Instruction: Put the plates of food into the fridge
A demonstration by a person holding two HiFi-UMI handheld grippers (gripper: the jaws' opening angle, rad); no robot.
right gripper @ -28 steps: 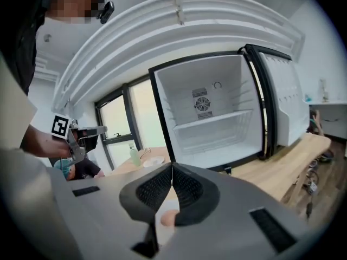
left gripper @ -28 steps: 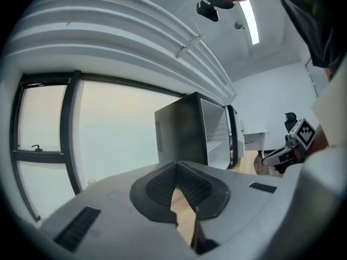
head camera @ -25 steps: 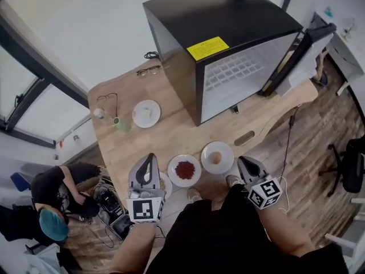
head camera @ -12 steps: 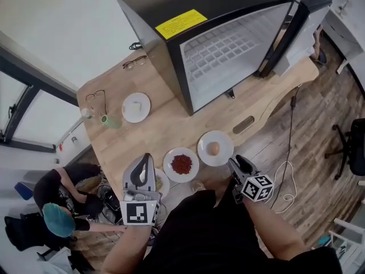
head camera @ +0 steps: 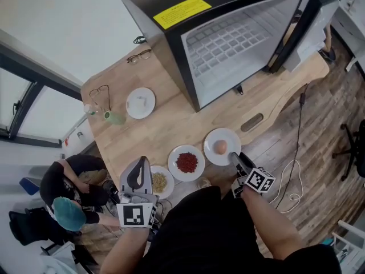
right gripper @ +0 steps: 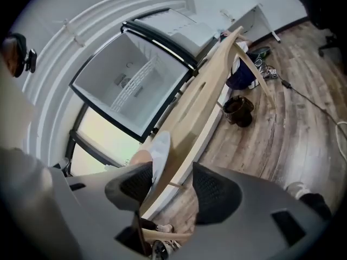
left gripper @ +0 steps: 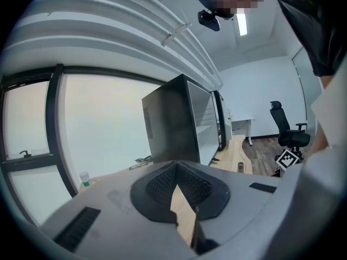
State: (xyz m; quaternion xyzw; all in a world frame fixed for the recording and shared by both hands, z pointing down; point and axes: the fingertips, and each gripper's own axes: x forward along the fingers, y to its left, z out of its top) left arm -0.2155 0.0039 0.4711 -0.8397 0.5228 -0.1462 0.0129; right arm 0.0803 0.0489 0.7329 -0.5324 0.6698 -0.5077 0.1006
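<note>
Several white plates sit along the near edge of the wooden table [head camera: 171, 127]: one with a round brown bun [head camera: 222, 146], one with red food [head camera: 186, 162], one with yellowish food [head camera: 159, 181]. Another plate [head camera: 140, 103] lies further back. The black fridge [head camera: 228, 44] stands open on the table. My right gripper [head camera: 235, 156] is at the near rim of the bun plate. Its jaws have just been opening and now stand wide, rolled on their side. In the right gripper view the right gripper [right gripper: 173, 180] has the plate rim [right gripper: 160, 151] and table edge between its pads. My left gripper [head camera: 140, 163] hovers shut beside the yellowish plate.
Two pairs of glasses [head camera: 140, 56] [head camera: 102, 93] and a small green bottle [head camera: 114, 117] lie at the table's far left. The fridge door [head camera: 308, 21] swings out to the right. A person [head camera: 68, 181] crouches below the table's left end. A cable [head camera: 291, 181] trails on the floor.
My right gripper has dropped, rolled onto its side and opened its jaws at the bun plate's near rim. The left gripper has sunk a little.
</note>
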